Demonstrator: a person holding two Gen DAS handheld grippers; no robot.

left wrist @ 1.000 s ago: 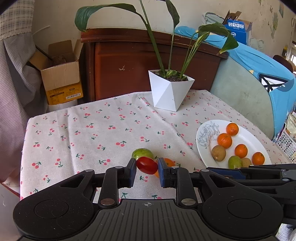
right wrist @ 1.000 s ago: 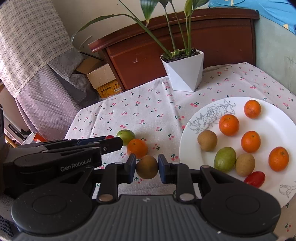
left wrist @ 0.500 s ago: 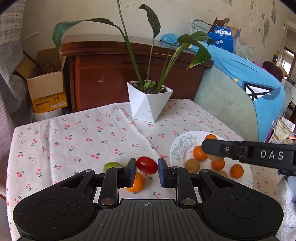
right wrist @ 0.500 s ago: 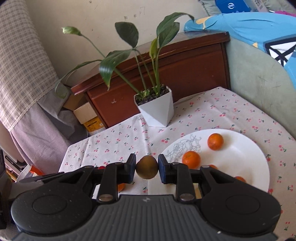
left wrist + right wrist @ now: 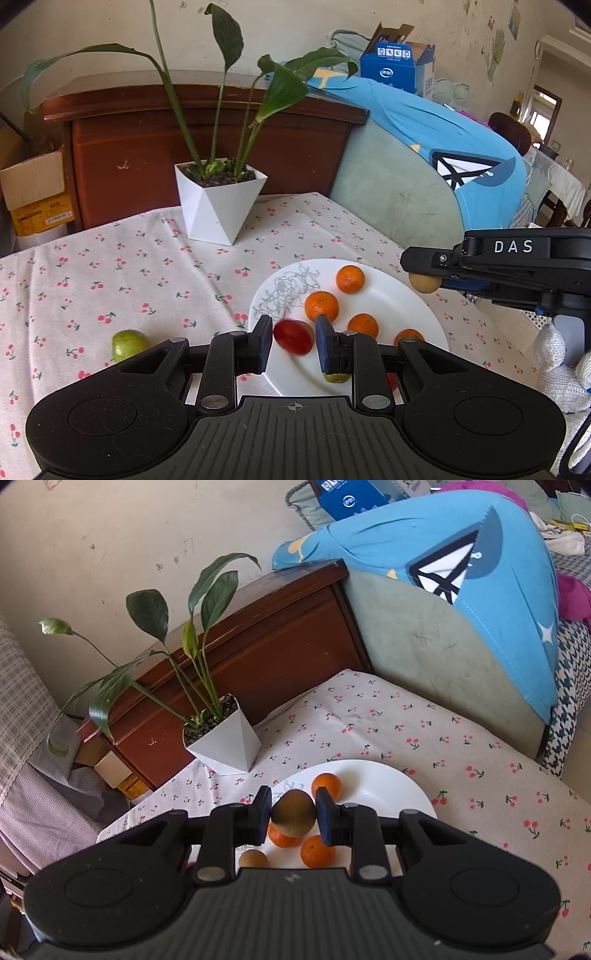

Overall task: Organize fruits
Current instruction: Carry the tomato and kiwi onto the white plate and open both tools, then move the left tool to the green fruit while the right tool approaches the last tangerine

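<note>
My left gripper is shut on a red tomato and holds it over the near left rim of the white plate. The plate holds several oranges and a green fruit partly hidden by my fingers. My right gripper is shut on a brown kiwi above the plate, which holds oranges and another brown fruit. The right gripper also shows in the left wrist view, over the plate's far right rim. A green fruit lies on the cloth to the left.
A white pot with a leafy plant stands at the back of the cherry-print tablecloth. Behind it is a wooden cabinet. A sofa with a blue cover borders the table on the right.
Both grippers have moved right and up with their fruit, from the loose fruits on the cloth to over the plate. The loose orange has dropped out of the left wrist view.
</note>
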